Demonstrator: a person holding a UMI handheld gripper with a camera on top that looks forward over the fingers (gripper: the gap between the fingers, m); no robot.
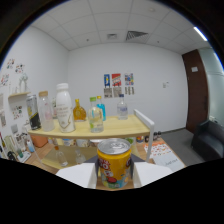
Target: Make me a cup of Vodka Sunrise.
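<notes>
A yellow drink can (114,163) with a silver top and fruit print stands upright between my two white fingers (75,175), raised above the floor in front of the cart. Both fingers press on its sides, so my gripper (114,176) is shut on it. Beyond the can, a wooden cart shelf (125,128) carries several bottles: a tall white bottle (64,108), an amber bottle (79,110), a clear green-capped bottle (95,116), a blue bottle (102,109) and a small clear bottle (122,108). The can's base is hidden behind the gripper body.
A dark can (33,112) and a clear jar (45,112) stand at the shelf's left end. Glasses (79,157) sit on the lower shelf. A white handle (145,123) rises at the cart's right. A dark sofa (209,139) and brown door (195,90) lie to the right.
</notes>
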